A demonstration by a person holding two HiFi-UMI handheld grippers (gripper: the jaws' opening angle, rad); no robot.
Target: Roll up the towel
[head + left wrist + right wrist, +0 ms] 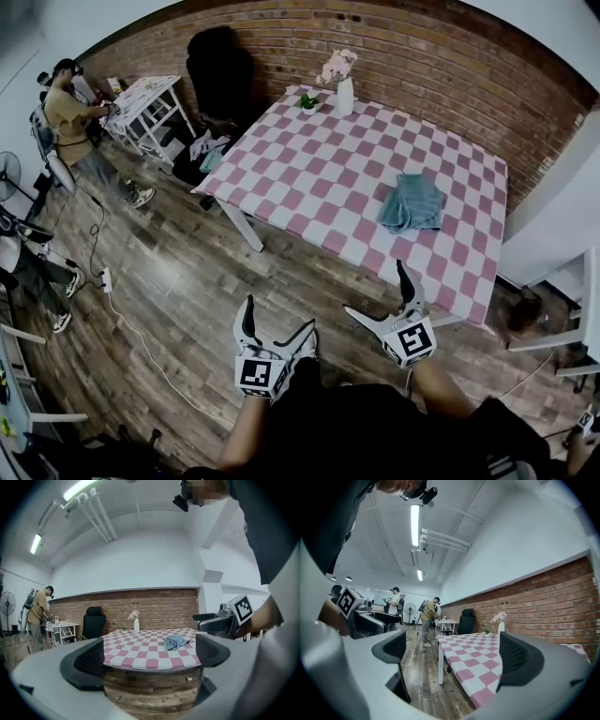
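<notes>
A crumpled blue-grey towel lies near the right side of the pink-and-white checked table; the left gripper view also catches the towel on the table. My left gripper hangs over the wooden floor short of the table, jaws open and empty. Further right, my right gripper stands open near the table's front edge, holding nothing. In the right gripper view only the table shows, not the towel.
A white vase of pink flowers and a small potted plant stand at the table's far edge. A black office chair and a white side table sit by the brick wall. A person stands at the left. Cables cross the floor.
</notes>
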